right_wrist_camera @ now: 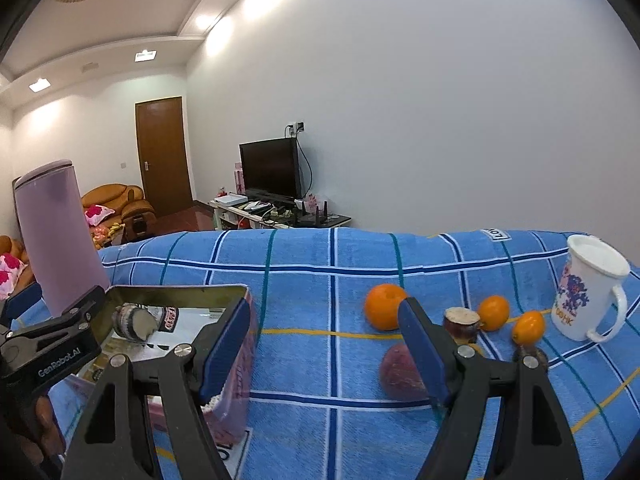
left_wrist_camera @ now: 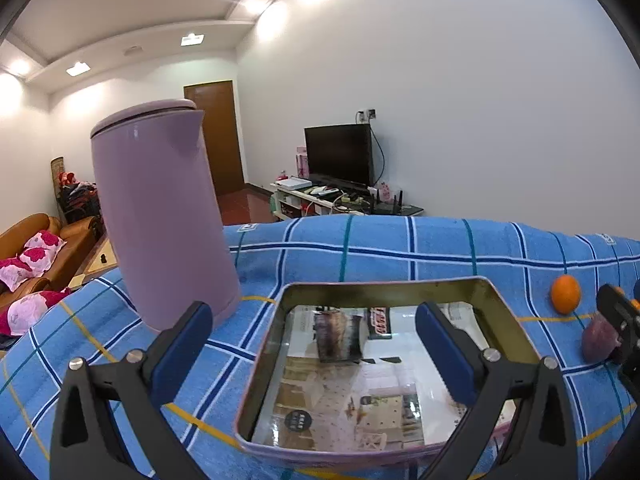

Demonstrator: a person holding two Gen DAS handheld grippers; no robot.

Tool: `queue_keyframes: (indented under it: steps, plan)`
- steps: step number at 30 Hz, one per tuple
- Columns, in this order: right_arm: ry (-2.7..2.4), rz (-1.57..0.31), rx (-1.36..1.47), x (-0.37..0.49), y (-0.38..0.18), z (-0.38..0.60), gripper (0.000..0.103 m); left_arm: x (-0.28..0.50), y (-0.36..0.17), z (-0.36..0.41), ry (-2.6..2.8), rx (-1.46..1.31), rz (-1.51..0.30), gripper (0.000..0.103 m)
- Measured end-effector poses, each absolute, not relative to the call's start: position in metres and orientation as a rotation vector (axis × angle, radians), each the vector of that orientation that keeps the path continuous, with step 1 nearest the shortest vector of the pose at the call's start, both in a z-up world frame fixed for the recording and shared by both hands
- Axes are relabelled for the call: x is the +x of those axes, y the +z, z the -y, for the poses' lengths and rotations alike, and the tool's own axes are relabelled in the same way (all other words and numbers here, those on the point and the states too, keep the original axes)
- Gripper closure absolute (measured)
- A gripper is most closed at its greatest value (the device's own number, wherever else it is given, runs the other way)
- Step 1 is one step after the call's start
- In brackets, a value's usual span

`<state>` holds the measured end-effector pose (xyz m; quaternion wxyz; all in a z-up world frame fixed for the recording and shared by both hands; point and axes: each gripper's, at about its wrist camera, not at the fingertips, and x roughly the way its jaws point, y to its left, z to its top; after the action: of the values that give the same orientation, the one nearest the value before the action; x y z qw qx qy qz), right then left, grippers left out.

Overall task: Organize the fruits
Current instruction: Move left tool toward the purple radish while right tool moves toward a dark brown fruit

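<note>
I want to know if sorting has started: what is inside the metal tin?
One cut purple fruit half lies in the tin, on its shiny printed bottom. The near corner is hidden behind the left gripper.

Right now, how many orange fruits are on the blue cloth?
3. The big orange sits left, a smaller one behind the cut purple fruit, and the smallest beside the mug. More may be hidden.

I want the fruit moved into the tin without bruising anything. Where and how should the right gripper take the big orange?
Grip the big orange across its widest middle, coming from the near side and slightly above. It is round and sits free on the blue cloth, apart from the cut purple fruit on its right. The right gripper is already open, probably wide enough.
</note>
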<state>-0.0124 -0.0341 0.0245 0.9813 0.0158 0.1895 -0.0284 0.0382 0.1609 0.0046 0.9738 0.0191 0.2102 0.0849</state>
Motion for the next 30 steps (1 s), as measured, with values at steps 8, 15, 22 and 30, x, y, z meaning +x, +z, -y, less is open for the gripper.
queue_keyframes:
  steps: [8, 15, 22, 30]
  plan:
    - [-0.075, -0.377, 0.006, -0.025, 0.025, 0.046, 0.025, 0.031, 0.005, -0.149, 0.144, 0.055, -0.411, 0.0]
    - [-0.108, -0.379, 0.008, -0.035, 0.026, 0.065, 0.025, 0.026, 0.007, -0.14, 0.112, 0.067, -0.394, 0.0]
    - [-0.144, -0.384, 0.006, -0.045, 0.027, 0.087, 0.025, 0.023, 0.007, -0.134, 0.081, 0.064, -0.394, 0.0]
    - [-0.193, -0.398, 0.022, -0.054, 0.027, 0.117, 0.025, 0.021, 0.006, -0.128, 0.059, 0.061, -0.4, 0.0]
